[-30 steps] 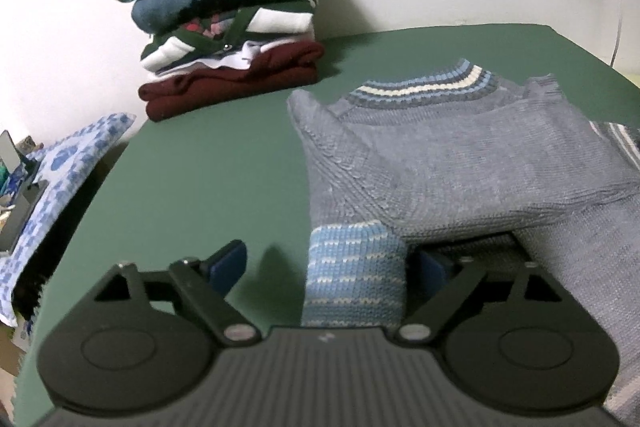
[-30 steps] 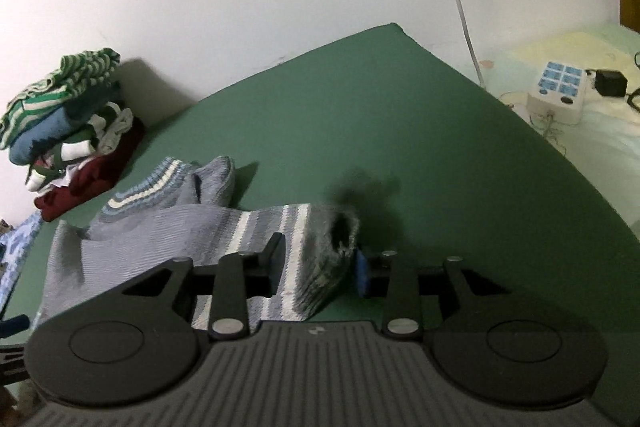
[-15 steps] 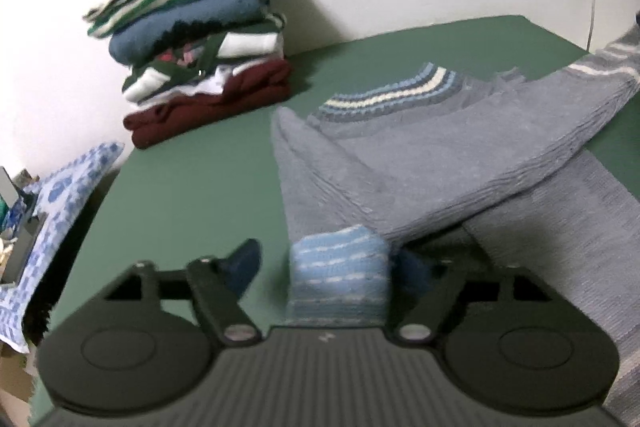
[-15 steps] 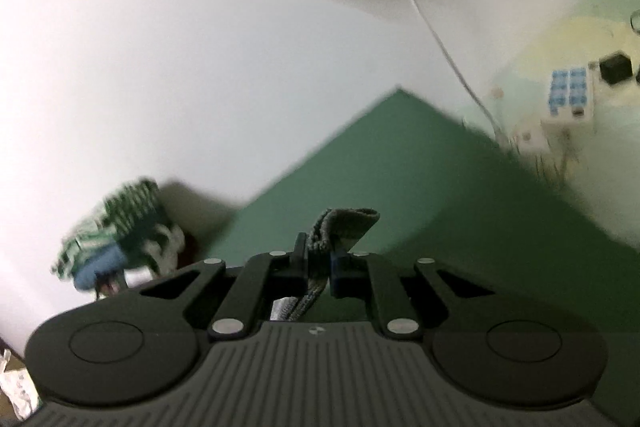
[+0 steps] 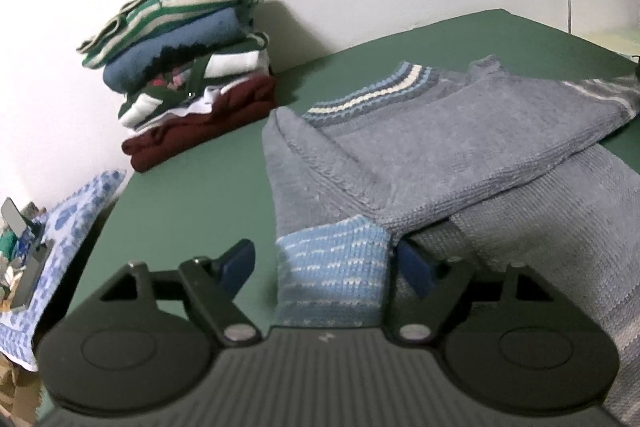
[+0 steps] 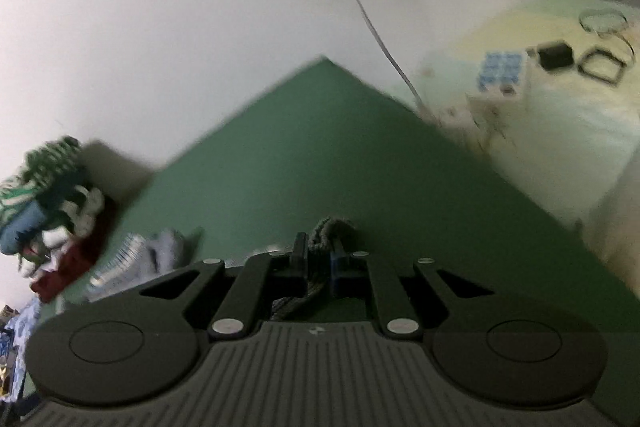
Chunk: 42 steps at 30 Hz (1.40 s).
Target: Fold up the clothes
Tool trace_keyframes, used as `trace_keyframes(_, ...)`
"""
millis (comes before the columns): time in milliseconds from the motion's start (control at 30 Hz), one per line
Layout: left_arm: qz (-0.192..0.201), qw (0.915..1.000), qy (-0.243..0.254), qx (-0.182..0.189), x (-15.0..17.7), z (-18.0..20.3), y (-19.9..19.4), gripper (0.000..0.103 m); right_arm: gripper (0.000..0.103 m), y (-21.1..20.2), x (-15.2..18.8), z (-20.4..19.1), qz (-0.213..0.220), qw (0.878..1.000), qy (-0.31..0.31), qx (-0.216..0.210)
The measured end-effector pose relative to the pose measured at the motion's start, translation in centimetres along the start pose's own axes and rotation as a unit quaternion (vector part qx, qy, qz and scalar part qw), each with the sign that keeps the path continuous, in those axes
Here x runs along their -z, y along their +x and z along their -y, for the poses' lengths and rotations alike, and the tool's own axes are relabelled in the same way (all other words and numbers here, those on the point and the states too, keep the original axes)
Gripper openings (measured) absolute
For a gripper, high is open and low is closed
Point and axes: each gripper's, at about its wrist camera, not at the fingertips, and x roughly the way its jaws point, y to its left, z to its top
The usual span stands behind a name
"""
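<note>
A grey knit sweater (image 5: 420, 147) lies on the green table (image 5: 192, 187), its striped collar toward the wall. Its light blue striped cuff (image 5: 332, 267) sits between the wide jaws of my left gripper (image 5: 325, 257). The right pad is at the cuff's edge and the left pad stands clear of it, so this gripper is open. One sleeve is drawn across the body to its grey striped end (image 5: 600, 91) at the right. My right gripper (image 6: 320, 247) is shut on that bunched grey sleeve end (image 6: 330, 227), held above the table. The sweater (image 6: 156, 251) shows blurred at lower left.
A stack of folded clothes (image 5: 188, 67) stands at the table's back left against the white wall, also seen as a blurred stack (image 6: 52, 211). A blue-and-white patterned cloth (image 5: 72, 219) hangs off the left. Right of the table are a white cable (image 6: 360, 3), a blue-buttoned device (image 6: 500, 71) and a black adapter (image 6: 554, 55).
My right gripper shut on the grey sleeve end and lifted it, drawing the sleeve taut across the sweater. The left gripper's view shifted and rolled, with the blue cuff still between its jaws.
</note>
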Motion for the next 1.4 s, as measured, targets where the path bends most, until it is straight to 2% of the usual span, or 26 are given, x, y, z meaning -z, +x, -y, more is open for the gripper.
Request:
trace_keyframes(33,0.002,1.0,0.002,-0.001,0.0,0.1,0.0,0.08,0.011,0.1,0.2,0.2,-0.006,1.0,0.002,0.005)
trace_keyframes(100,0.003,1.0,0.0,0.0,0.1,0.1,0.0,0.08,0.02,-0.1,0.0,0.4,-0.007,1.0,0.007,0.025)
trace_keyframes(133,0.001,1.0,-0.004,0.0,0.1,0.0,0.1,0.082,0.026,-0.4,-0.3,0.4,0.001,0.999,0.012,0.043)
trace_keyframes(167,0.0,1.0,-0.009,0.0,0.1,-0.1,0.2,0.084,0.037,-0.7,-0.7,0.4,0.014,0.998,0.017,0.06)
trace_keyframes(233,-0.004,0.9999,-0.017,-0.001,0.1,-0.3,0.3,0.086,0.035,-1.5,-1.4,-0.3,0.043,0.997,0.015,0.07)
trace_keyframes(300,-0.005,0.9998,-0.02,-0.003,0.1,-0.4,0.4,0.088,0.034,-1.7,-1.8,-2.6,0.047,0.998,-0.023,0.019)
trace_keyframes(367,-0.005,0.9998,-0.018,-0.009,0.1,-0.1,0.4,0.09,0.036,-1.1,-1.1,-6.2,0.02,0.995,-0.091,-0.04)
trace_keyframes(433,-0.003,0.9998,-0.012,-0.015,0.1,0.1,0.3,0.09,0.043,-0.1,0.6,-10.2,-0.012,0.982,-0.16,-0.103)
trace_keyframes(500,-0.001,0.9998,-0.006,-0.021,0.1,0.4,0.2,0.09,0.047,1.3,2.6,-13.8,-0.032,0.964,-0.227,-0.137)
trace_keyframes(633,0.002,0.9996,0.001,-0.028,0.1,0.5,0.0,0.091,0.047,4.7,5.7,-19.2,-0.051,0.926,-0.347,-0.139)
trace_keyframes(733,0.003,0.9996,0.002,-0.029,0.0,0.5,-0.1,0.091,0.05,7.1,6.8,-21.1,-0.071,0.907,-0.392,-0.138)
trace_keyframes(767,0.003,0.9996,0.002,-0.029,0.1,0.5,-0.1,0.091,0.049,7.8,7.0,-21.4,-0.082,0.901,-0.403,-0.14)
trace_keyframes(800,0.004,0.9996,0.003,-0.029,0.1,0.5,-0.1,0.091,0.035,8.4,7.2,-21.6,-0.097,0.896,-0.409,-0.143)
trace_keyframes(833,0.004,0.9996,0.003,-0.029,0.1,0.5,-0.1,0.091,0.027,8.7,7.2,-21.5,-0.109,0.894,-0.407,-0.152)
trace_keyframes(867,0.005,0.9996,0.004,-0.029,0.1,0.5,-0.2,0.09,0.008,8.5,7.2,-21.4,-0.109,0.894,-0.405,-0.16)
trace_keyframes(900,0.007,0.9996,0.005,-0.027,0.1,0.5,-0.2,0.09,0.005,8.2,7.2,-21.3,-0.107,0.892,-0.408,-0.162)
trace_keyframes(1000,0.016,0.9994,0.022,-0.019,0.2,0.9,-0.6,0.077,0.003,7.4,7.1,-20.8,-0.085,0.889,-0.418,-0.165)
trace_keyframes(1067,0.023,0.9987,0.045,-0.011,0.2,1.6,-0.9,0.061,0.002,6.8,6.8,-20.4,-0.064,0.892,-0.418,-0.162)
trace_keyframes(1167,0.023,0.9981,0.057,-0.002,0.0,2.0,-0.9,0.057,0.002,7.0,6.1,-19.9,-0.05,0.904,-0.397,-0.149)
trace_keyframes(1267,0.015,0.9992,0.035,0.016,-0.4,1.1,-0.6,0.057,0.002,8.2,6.3,-19.1,-0.07,0.911,-0.383,-0.134)
trace_keyframes(1333,0.016,0.9992,0.03,0.018,-0.3,1.0,-0.6,0.057,0.008,8.1,6.3,-18.8,-0.071,0.914,-0.375,-0.14)
trace_keyframes(1367,0.018,0.9992,0.031,0.017,-0.3,1.0,-0.6,0.057,0.023,7.8,6.0,-18.7,-0.068,0.917,-0.365,-0.142)
trace_keyframes(1400,0.019,0.9991,0.034,0.015,-0.2,1.2,-0.7,0.057,0.043,7.3,5.5,-18.4,-0.064,0.924,-0.35,-0.143)
